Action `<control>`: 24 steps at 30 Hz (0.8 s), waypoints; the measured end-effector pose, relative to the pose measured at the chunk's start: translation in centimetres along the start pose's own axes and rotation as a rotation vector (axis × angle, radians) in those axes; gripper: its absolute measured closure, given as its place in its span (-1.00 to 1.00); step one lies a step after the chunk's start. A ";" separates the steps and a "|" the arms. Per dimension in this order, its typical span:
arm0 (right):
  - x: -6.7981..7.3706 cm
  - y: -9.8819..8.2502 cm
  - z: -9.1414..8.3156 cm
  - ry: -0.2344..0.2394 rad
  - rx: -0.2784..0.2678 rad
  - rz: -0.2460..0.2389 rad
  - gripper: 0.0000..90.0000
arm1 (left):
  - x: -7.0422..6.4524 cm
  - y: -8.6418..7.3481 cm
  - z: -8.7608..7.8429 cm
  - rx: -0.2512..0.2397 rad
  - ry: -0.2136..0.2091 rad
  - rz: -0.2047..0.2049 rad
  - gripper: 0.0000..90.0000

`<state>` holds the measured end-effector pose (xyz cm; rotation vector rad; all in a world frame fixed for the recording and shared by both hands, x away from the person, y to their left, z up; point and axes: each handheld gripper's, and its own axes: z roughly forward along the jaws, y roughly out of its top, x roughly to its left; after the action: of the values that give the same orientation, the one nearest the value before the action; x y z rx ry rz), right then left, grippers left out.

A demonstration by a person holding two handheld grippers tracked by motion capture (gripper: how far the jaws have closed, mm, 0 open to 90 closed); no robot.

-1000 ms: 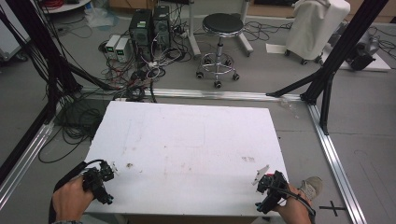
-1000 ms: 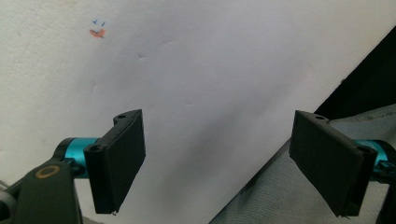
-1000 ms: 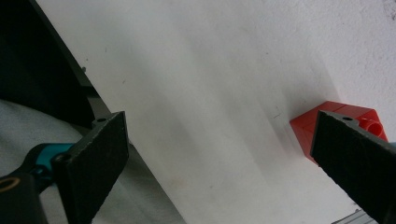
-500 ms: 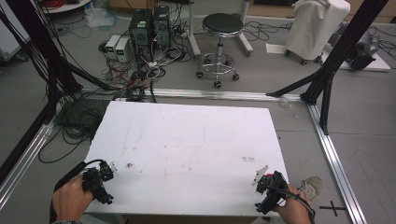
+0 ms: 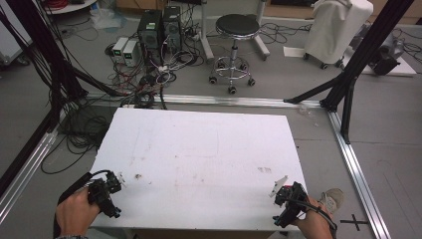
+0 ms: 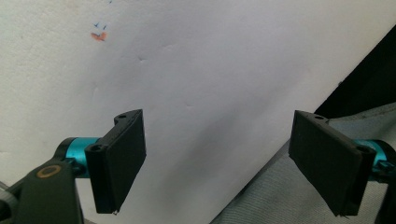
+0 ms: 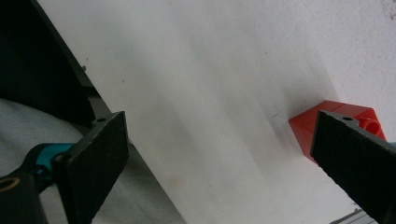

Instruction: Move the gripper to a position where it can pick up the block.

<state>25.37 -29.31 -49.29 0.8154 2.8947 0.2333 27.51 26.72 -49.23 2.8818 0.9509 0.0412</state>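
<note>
A white table (image 5: pixel 199 149) fills the middle of the high view. My left gripper (image 5: pixel 105 191) hovers over its front left corner, held in a hand. In the left gripper view that gripper (image 6: pixel 217 140) is open, with bare table top between its jaws. My right gripper (image 5: pixel 288 198) is at the front right corner. In the right gripper view it (image 7: pixel 224 149) is open too. A red brick (image 7: pixel 327 122) lies on the table just beside its right jaw, partly hidden behind that jaw and not between the jaws.
A small orange and blue mark (image 6: pixel 99 35) is on the table top. Beyond the table are a black stool (image 5: pixel 234 30), computer boxes (image 5: pixel 159 27) and tangled cables (image 5: pixel 149 79). Aluminium rails (image 5: pixel 356 169) and black posts (image 5: pixel 358 59) frame the table.
</note>
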 end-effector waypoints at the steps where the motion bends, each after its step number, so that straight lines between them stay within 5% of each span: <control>1: -0.1 -0.1 -0.1 0.002 -0.001 -0.008 -0.91 | 0.0 0.0 0.0 -0.002 -0.003 0.000 -0.57; 16: -1.0 -1.4 -1.1 0.005 -0.028 -0.013 -0.91 | -0.1 0.0 -0.1 -0.011 0.001 0.004 -0.57; 24: -2.8 -2.7 -2.2 -0.016 -0.013 -0.044 -0.91 | -0.2 0.1 -0.1 -0.016 0.001 0.002 -0.57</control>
<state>25.99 -33.32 -47.36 0.7476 2.8892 0.2402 27.42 26.57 -49.11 2.8684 0.9437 0.0503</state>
